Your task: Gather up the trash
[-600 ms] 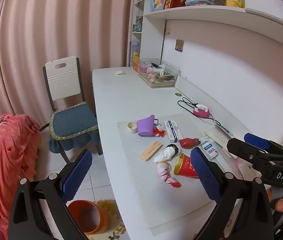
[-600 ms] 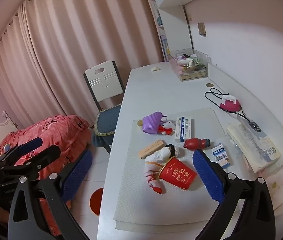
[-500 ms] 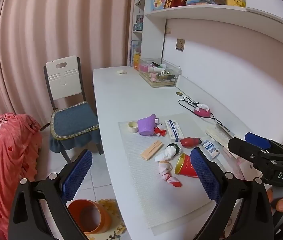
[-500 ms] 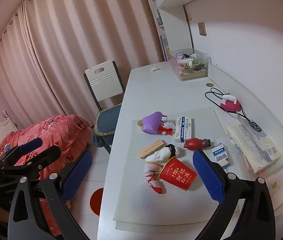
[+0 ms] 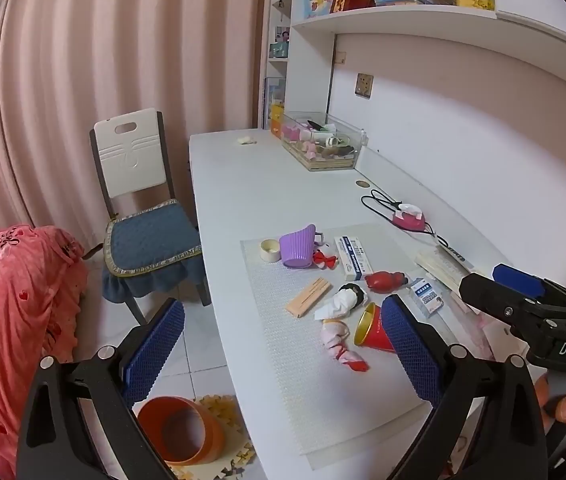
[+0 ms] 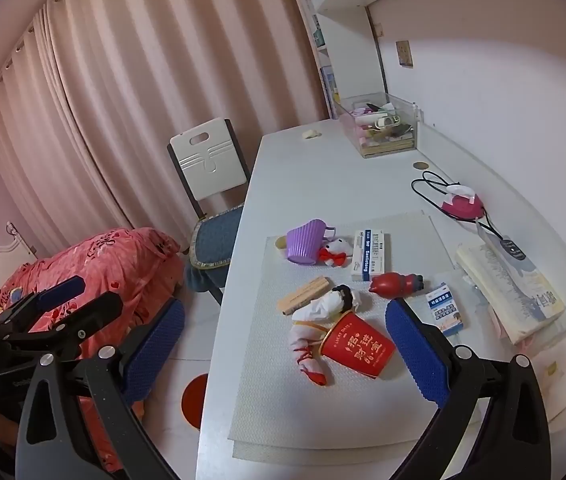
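Litter lies on a white mat (image 5: 315,392) (image 6: 323,416) on the desk: a red paper cup (image 5: 373,330) (image 6: 357,346) on its side, crumpled white tissue (image 5: 337,306) (image 6: 323,306), a pink-and-red wrapper (image 5: 341,346) (image 6: 307,356), a wooden stick bundle (image 5: 307,291) (image 6: 303,294), a red toy (image 5: 383,281) (image 6: 393,283), a purple cup (image 5: 298,246) (image 6: 307,241) and a blue-white box (image 5: 353,258) (image 6: 370,255). An orange bin (image 5: 181,430) (image 6: 195,398) sits on the floor below the desk edge. My left gripper (image 5: 279,354) and right gripper (image 6: 283,350) both hang open above the near end, holding nothing.
A chair (image 5: 139,196) (image 6: 211,184) with a blue cushion stands at the desk's left. A pink-red blanket (image 5: 7,312) (image 6: 103,268) lies further left. A clear organiser box (image 5: 323,146) (image 6: 381,128), a pink gadget with black cable (image 5: 405,218) (image 6: 463,204), a book (image 6: 511,288) and a small medicine box (image 5: 427,296) (image 6: 445,312) sit along the wall side.
The left wrist view has drifted very slightly, with the desk things a touch lower and to the right. The right wrist view is unchanged. Both grippers stay open.
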The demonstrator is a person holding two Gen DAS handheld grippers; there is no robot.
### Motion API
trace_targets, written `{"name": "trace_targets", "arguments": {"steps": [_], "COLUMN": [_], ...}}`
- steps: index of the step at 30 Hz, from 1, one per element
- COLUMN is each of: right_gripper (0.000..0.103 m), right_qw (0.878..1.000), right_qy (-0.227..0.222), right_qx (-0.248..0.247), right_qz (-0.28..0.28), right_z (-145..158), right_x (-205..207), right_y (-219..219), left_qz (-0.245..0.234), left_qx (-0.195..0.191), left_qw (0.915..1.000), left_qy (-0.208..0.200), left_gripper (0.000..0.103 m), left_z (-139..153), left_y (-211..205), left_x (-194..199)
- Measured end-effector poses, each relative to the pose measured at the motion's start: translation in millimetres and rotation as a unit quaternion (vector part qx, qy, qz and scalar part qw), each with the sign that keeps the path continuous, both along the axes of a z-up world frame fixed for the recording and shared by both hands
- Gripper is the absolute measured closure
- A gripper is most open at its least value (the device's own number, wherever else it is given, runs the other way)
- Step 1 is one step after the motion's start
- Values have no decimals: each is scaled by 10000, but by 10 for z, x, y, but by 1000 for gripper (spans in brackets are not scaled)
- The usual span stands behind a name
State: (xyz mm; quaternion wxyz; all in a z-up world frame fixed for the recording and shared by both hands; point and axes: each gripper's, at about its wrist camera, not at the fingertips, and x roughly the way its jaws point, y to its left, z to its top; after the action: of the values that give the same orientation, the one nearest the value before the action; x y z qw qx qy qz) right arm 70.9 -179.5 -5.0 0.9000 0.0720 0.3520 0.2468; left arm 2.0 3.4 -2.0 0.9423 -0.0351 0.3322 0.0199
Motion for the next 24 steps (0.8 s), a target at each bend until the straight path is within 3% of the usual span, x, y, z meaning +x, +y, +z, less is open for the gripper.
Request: {"name": "trace_targets", "arguments": {"steps": [24], "right_gripper": [5], "right_qw": [10000], "right_qy": [16], "right_qx": [0], "right_qz": [37], "right_z": [-15], "right_x": [30], "right_y": [25], "left_qz": [25], "left_qx": [77], "left_qw": [10000], "left_qy": [14], "left_gripper": [6], "left_z": [-31], "left_y": [-6], "left_x": [16]}}
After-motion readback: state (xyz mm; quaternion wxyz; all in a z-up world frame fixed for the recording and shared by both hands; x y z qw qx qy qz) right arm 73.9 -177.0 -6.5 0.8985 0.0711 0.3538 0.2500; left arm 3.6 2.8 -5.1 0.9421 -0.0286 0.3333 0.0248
